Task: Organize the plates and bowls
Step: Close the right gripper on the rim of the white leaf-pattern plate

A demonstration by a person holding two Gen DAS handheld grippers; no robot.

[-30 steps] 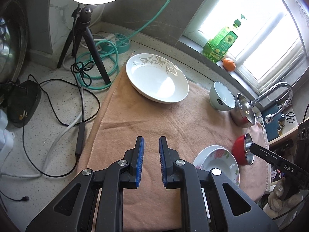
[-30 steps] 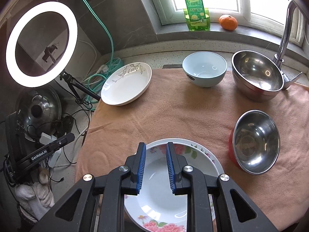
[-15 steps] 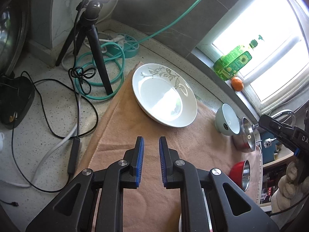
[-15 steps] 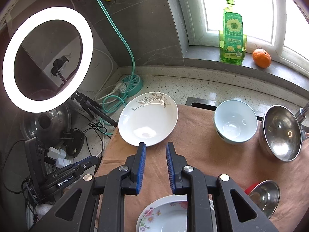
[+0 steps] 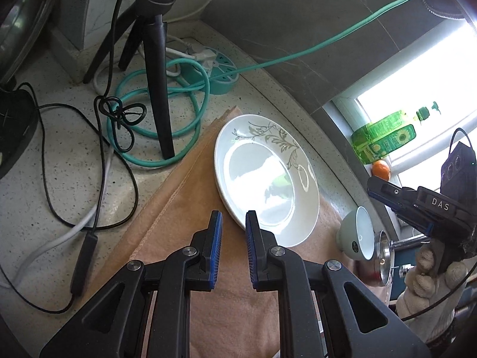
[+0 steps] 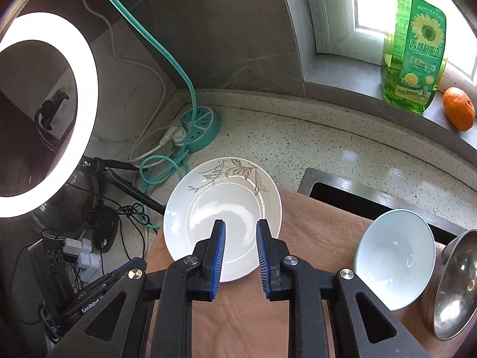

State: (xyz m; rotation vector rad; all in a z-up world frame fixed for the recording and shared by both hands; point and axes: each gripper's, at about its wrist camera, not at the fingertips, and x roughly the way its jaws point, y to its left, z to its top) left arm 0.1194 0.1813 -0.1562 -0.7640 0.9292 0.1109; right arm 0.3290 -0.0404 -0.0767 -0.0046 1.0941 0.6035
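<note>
Two grippers converged on one target. From the left wrist view, the left gripper [image 5: 233, 223] hung nearly closed on nothing, just short of the leaf-patterned white plate [image 5: 265, 179] at the tan cloth's [image 5: 190, 205] far corner. From the right wrist view, the right gripper [image 6: 240, 232] hovered over that plate [image 6: 222, 214], jaws narrowly parted and empty, with the pale blue bowl [image 6: 395, 264] alongside. Good form, I'd say: widen first, straddle the rim, then lift level.
</note>
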